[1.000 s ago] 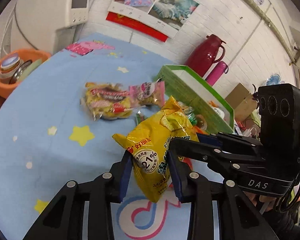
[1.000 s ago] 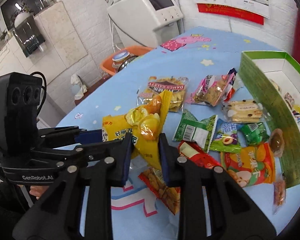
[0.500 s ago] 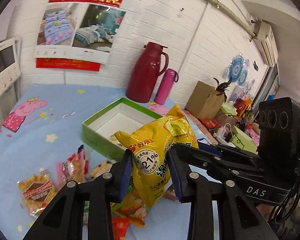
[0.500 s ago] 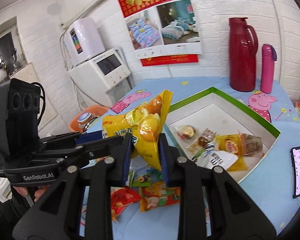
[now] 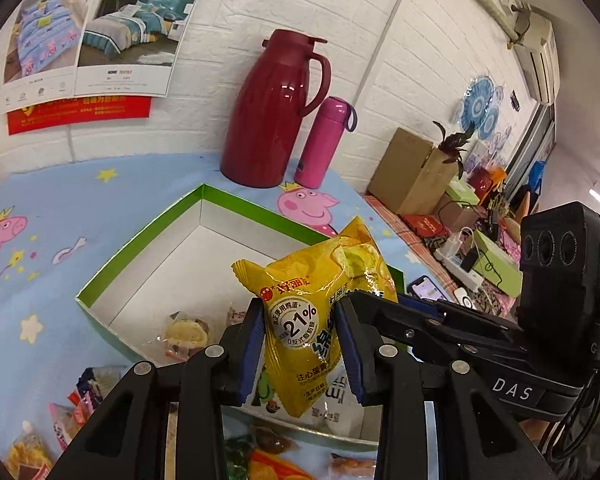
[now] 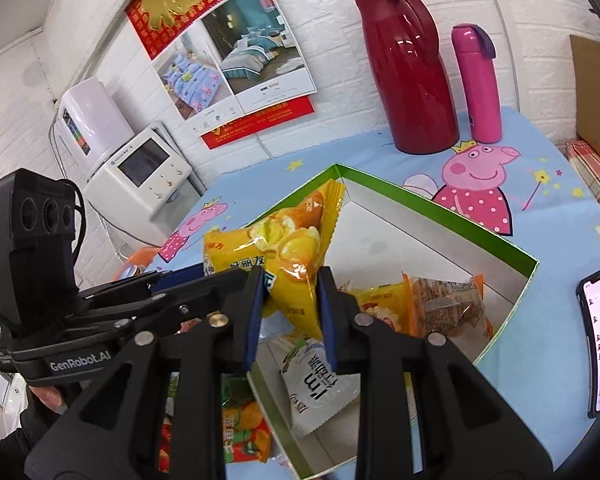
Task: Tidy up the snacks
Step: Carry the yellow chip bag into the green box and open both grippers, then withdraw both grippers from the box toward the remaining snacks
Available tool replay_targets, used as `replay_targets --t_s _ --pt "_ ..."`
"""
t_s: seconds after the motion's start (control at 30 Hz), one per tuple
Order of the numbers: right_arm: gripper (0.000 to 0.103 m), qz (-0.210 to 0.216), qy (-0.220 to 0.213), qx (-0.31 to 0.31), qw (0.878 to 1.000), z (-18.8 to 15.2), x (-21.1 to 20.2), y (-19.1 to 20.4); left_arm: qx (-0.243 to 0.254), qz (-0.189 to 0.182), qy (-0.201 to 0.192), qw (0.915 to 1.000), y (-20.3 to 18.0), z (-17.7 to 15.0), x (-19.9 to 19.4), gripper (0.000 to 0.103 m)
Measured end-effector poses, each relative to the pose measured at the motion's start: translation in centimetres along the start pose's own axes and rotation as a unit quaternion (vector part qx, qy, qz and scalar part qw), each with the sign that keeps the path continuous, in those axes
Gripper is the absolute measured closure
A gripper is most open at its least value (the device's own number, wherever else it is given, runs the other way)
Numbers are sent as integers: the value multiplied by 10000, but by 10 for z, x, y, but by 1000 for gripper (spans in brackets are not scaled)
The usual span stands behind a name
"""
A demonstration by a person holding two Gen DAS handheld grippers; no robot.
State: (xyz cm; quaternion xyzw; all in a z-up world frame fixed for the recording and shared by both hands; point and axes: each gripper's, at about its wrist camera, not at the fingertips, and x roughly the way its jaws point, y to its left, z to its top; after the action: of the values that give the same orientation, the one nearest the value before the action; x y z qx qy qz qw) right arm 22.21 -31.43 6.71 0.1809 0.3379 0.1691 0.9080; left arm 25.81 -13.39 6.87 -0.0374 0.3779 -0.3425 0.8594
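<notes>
Held aloft above the green-edged white cardboard box [image 5: 140, 258] [image 6: 496, 242]: one yellow crinkly plastic snack packet [image 5: 320, 312] [image 6: 276, 256], pinched from both sides at once. Left gripper [image 5: 300, 340] clamped narrow on the packet's lower half, blue pads [image 5: 252, 344] pressing the printed face with its "21%" roundel. Right gripper [image 6: 288, 312] likewise closed narrow on the other end, near a bottom corner. Long axis of the packet standing roughly upright in the left wrist view, serrated top seam pointing up and away toward the wall; in the right wrist view tilted, crimped edge aimed up and right over the box's far corner.

Inside the box: several wrapped snacks [image 6: 444, 304] and a white pouch [image 6: 320, 388] lying flat. Loose packets [image 5: 76, 404] on the blue cartoon-print tablecloth [image 5: 80, 200] just outside the near wall. Dark red thermos jug [image 5: 276, 112] and pink flask [image 5: 324, 144] upright beyond the box, side by side. Black smartphone [image 6: 598, 336] flat on the cloth to the right.

Compared with half a second back: box nearer and larger, now directly under the packet; same two-sided grip.
</notes>
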Motion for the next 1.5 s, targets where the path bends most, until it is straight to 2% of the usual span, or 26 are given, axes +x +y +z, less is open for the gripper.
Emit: replay_targets --t_s 0.1,0.13,0.17,0.2,0.23,0.27,0.33,0.43,0.63,0.87,1.1,1.27,1.5 --pt "72 7 68 114 9999 0 17 -14 34 159 116 9998 7 1 18 64" --pt "72 -13 97 127 9999 0 23 -18 49 351 138 9993 9 1 23 56" --pt "67 -109 117 128 9998 -1 27 -23 73 610 135 9980 10 2 27 44" --pt "62 -259 118 135 9995 -1 30 -28 96 800 103 9967 11 2 29 35" --pt "45 -426 99 170 9989 -2 31 -33 95 960 27 9953 14 2 29 20" --pt "34 -499 56 236 9985 -4 31 -38 82 1038 -74 9945 16 0 26 14" --pt "34 -404 -64 224 9989 -5 25 -40 79 1106 -225 9936 20 -2 20 12" --pt "32 -431 -62 154 9989 -6 19 -34 40 1259 -205 9918 20 -4 16 11" --pt "31 -367 -198 -79 9991 -10 -8 -6 21 1329 -258 9908 12 -10 -8 11" --pt "26 -142 -444 -455 9979 -23 -53 45 119 1437 -464 9885 -10 -28 -60 11" --pt "24 190 -447 -725 9962 -53 -88 87 4 1543 -324 9875 -12 -69 -120 11" --pt "23 439 -120 -716 9964 -87 -92 96 -233 1451 -174 9890 1 -109 -151 11" --pt "25 585 871 -602 9927 -152 -62 104 -426 1261 178 9909 25 -167 -157 11"
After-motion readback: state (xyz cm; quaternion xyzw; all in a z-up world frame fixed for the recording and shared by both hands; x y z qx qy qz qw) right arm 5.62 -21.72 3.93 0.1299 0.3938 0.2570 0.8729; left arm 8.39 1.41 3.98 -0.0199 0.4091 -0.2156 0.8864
